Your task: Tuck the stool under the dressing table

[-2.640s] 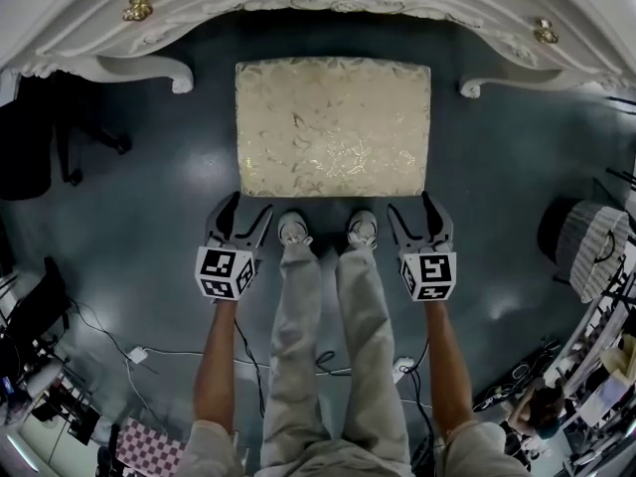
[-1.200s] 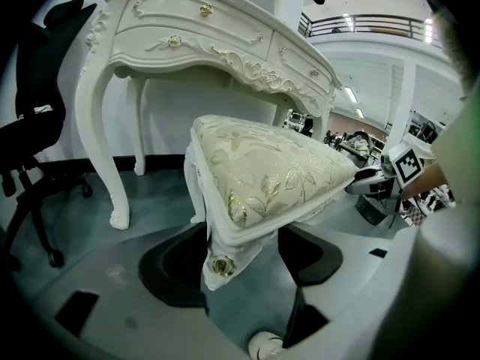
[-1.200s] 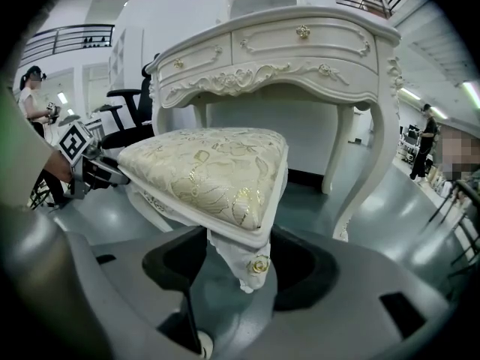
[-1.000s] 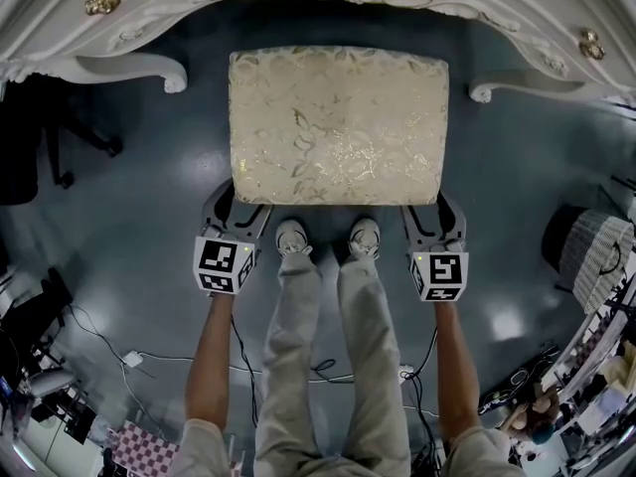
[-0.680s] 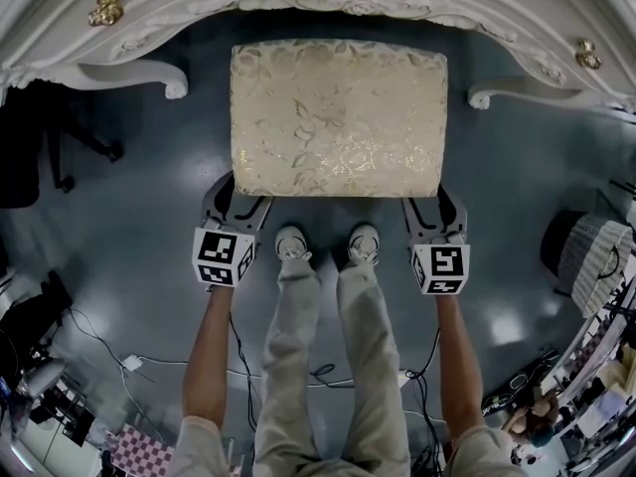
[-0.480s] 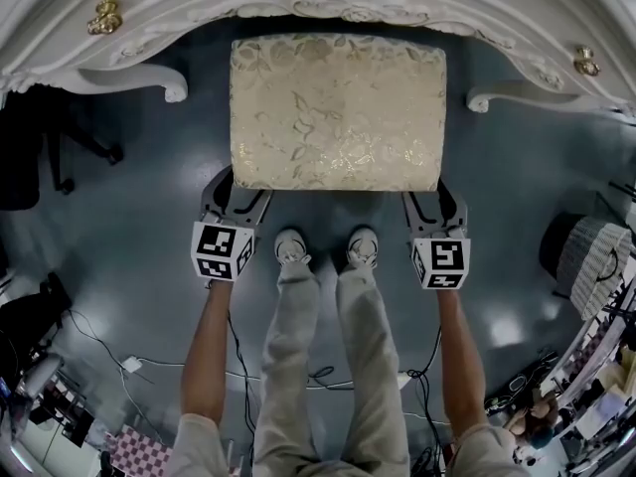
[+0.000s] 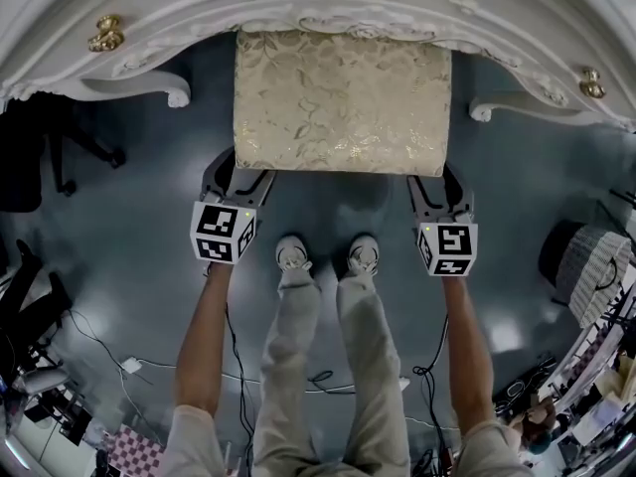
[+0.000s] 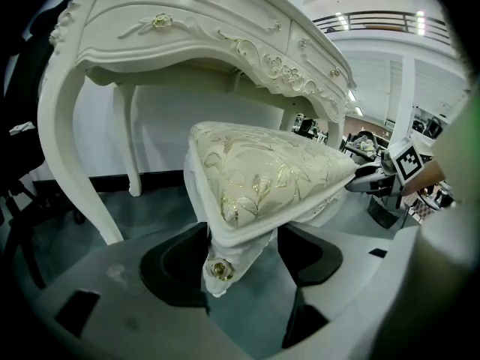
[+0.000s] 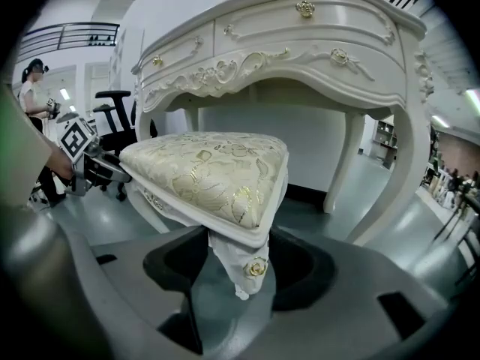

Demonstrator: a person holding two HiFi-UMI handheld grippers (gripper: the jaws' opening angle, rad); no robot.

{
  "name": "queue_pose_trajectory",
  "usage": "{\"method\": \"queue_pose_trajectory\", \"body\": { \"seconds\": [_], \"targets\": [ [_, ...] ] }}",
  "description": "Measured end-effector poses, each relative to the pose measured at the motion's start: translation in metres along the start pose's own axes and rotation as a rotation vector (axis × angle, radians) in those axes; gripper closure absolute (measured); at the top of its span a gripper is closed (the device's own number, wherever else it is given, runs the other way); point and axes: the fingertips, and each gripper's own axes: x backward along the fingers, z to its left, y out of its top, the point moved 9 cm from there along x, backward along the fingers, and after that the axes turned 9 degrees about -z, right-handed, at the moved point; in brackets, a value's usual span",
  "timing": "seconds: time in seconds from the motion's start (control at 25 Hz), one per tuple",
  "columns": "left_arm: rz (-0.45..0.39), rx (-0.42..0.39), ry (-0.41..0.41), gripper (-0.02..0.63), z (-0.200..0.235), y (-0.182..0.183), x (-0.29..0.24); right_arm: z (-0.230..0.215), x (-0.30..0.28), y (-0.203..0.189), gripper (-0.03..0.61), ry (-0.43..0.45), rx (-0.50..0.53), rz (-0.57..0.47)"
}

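- Grey-blue floor fills the head view. The stool sits upper centre, its far edge under the table apron. The left gripper and right gripper meet its near corners, probably to push evenly.
- Left gripper view: the fingers are spread, straddling a corner leg without pinching it. The leg lies against the left-hand pad.
- Right gripper view: the fingers are likewise apart around the other near leg, apparently cradling the corner so the stool steers straight.
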Motion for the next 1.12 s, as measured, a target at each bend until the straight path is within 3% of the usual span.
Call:
{"method": "queue_pose_trajectory", "body": {
  "seconds": [1.12],
  "targets": [
    [-0.045,-0.015,0.030,0.333,0.050,0.059,-0.084,-0.051,-0.092,0.053,0.321,-0.003,0.048,-0.066]
  ]
}}
